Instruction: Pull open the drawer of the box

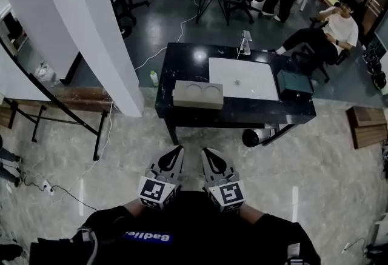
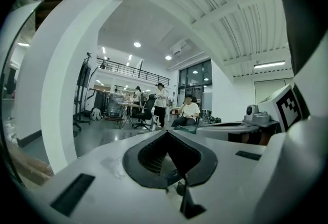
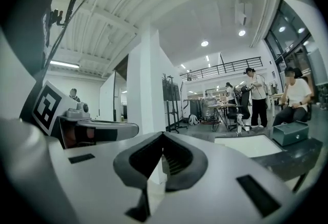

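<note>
A large hall with a pale stone floor (image 1: 73, 154) is spreading out below the camera, and a black counter (image 1: 182, 54) is standing ahead beside a white pillar (image 1: 91, 27); a white mat (image 1: 242, 78) is lying on the counter's right half. A grey box (image 1: 198, 95) with two round recesses in its top is sitting at the front edge, touching the mat's left corner; a dark green box (image 1: 295, 83) is sitting at the counter's right end, just beside the mat. Which of the two is carrying the drawer cannot be told from here, and no drawer is showing pulled out. A dark cylinder (image 1: 257, 136) is lying on the floor under the counter's front edge; a person in a white shirt (image 1: 339, 27) is sitting beyond the counter.

The left gripper (image 1: 177, 150) and the right gripper (image 1: 206, 151) are hanging side by side close to the person's body, well apart from the counter and both boxes, tips pointing toward it. In the left gripper view the left gripper's jaws are pressing together at the tip with nothing between them; in the right gripper view the right gripper's jaws are likewise meeting, holding nothing.
</note>
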Demonstrator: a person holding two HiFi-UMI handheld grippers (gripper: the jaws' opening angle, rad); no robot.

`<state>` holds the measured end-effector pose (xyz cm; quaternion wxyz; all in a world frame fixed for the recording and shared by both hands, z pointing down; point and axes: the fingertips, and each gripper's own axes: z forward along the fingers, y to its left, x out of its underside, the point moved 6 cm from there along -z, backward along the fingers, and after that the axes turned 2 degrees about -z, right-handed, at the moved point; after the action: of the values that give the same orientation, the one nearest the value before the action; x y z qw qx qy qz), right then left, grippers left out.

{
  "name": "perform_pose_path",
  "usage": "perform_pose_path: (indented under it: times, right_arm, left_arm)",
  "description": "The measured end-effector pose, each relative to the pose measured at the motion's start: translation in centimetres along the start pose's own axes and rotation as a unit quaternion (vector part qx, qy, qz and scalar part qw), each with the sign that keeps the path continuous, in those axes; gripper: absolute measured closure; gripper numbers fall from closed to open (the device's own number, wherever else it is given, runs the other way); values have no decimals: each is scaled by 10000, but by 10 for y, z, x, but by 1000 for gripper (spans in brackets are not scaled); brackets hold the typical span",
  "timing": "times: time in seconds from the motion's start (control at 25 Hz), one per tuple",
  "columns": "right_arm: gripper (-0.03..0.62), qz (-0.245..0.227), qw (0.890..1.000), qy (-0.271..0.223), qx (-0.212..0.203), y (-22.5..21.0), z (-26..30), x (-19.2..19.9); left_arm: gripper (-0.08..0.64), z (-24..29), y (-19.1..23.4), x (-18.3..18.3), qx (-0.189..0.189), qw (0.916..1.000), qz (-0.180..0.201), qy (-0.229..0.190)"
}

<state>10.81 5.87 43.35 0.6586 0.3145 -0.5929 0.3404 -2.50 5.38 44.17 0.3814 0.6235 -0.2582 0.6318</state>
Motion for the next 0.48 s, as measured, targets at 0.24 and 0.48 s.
perform_pose_path:
  times: [0.24, 0.48]
  right_arm:
    - [592, 131, 9993, 93, 333, -7, 90, -15]
    - [592, -31, 9979, 249, 604, -6, 145, -16]
  left_arm:
    - [561, 45, 87, -19, 282, 9995, -94, -74]
    - [561, 71, 152, -22, 408, 9985, -294, 229]
